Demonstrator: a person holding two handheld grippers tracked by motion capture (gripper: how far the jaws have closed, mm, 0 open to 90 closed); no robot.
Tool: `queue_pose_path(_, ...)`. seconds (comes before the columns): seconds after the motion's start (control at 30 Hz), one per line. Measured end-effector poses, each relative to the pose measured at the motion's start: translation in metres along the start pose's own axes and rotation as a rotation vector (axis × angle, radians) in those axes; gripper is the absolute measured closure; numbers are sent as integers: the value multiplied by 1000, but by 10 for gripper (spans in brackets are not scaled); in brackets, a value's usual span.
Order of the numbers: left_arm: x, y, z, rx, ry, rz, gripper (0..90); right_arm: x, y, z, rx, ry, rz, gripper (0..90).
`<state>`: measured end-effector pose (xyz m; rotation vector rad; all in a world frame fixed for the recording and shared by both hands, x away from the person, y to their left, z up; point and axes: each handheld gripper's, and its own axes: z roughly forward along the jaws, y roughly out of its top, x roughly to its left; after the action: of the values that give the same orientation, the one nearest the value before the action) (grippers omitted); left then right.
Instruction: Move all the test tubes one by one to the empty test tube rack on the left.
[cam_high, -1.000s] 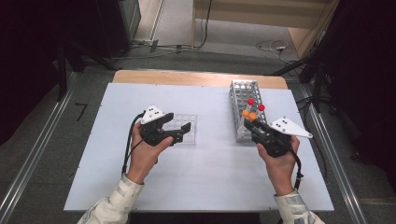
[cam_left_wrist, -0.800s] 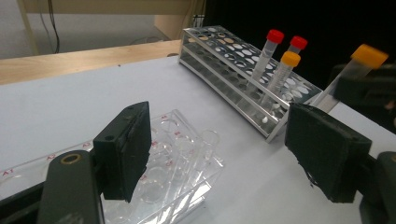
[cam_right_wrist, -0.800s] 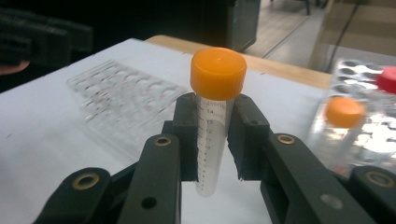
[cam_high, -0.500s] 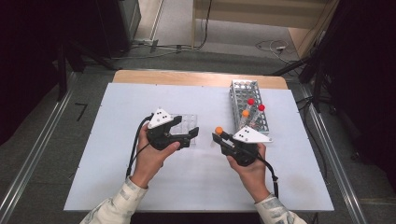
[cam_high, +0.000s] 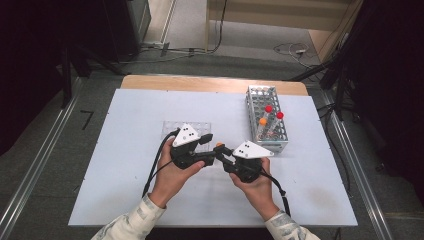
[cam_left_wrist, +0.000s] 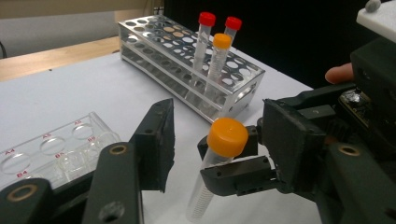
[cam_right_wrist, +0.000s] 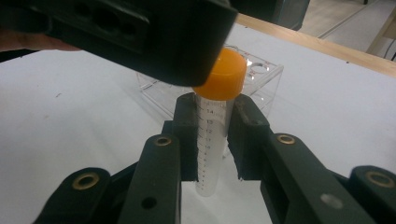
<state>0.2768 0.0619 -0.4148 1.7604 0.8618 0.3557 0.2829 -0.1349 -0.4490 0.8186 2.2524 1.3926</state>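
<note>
A clear tube with an orange cap (cam_high: 219, 145) (cam_left_wrist: 227, 136) (cam_right_wrist: 223, 74) stands upright above the middle of the table. My right gripper (cam_high: 223, 153) (cam_right_wrist: 212, 122) is shut on the tube's body just under the cap. My left gripper (cam_high: 210, 148) (cam_left_wrist: 217, 128) comes in from the left with a jaw on each side of the cap. Its jaws have just been closing, and in the left gripper view a gap still shows on both sides of the cap.
A metal tube rack (cam_high: 256, 100) (cam_left_wrist: 154, 32) at the right back holds two red-capped tubes (cam_high: 269, 109) and an orange-capped one (cam_high: 262, 121). A clear plastic well rack (cam_high: 172, 128) (cam_left_wrist: 56, 149) (cam_right_wrist: 273, 74) lies just behind the left hand.
The right hand has carried the orange-capped tube leftward from the metal rack to the left gripper. The left gripper's jaws have narrowed around the cap.
</note>
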Motion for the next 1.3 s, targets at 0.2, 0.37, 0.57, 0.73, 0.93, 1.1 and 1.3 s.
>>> queue_pose_path(0.2,-2,-2,3,15,-12,10,553,2,1,0,-6,6,-4,712)
queue_pose_path(0.37,-2,-4,5,25,-12,14,617,4,2,0,-8,7,-14,712)
queue_pose_path(0.57,-3,-4,5,39,-16,23,692,4,2,0,-6,3,-18,712)
queue_pose_path(0.73,-3,-4,5,38,-14,27,700,4,2,0,-5,6,-16,709)
queue_pose_path(0.93,-2,-4,3,35,-16,27,708,5,3,0,-8,27,4,516)
queue_pose_path(1.1,0,-1,-1,25,-12,15,709,5,4,1,-19,53,31,324)
queue_pose_path(1.3,10,6,-12,8,5,-10,709,2,4,-2,-27,54,52,269)
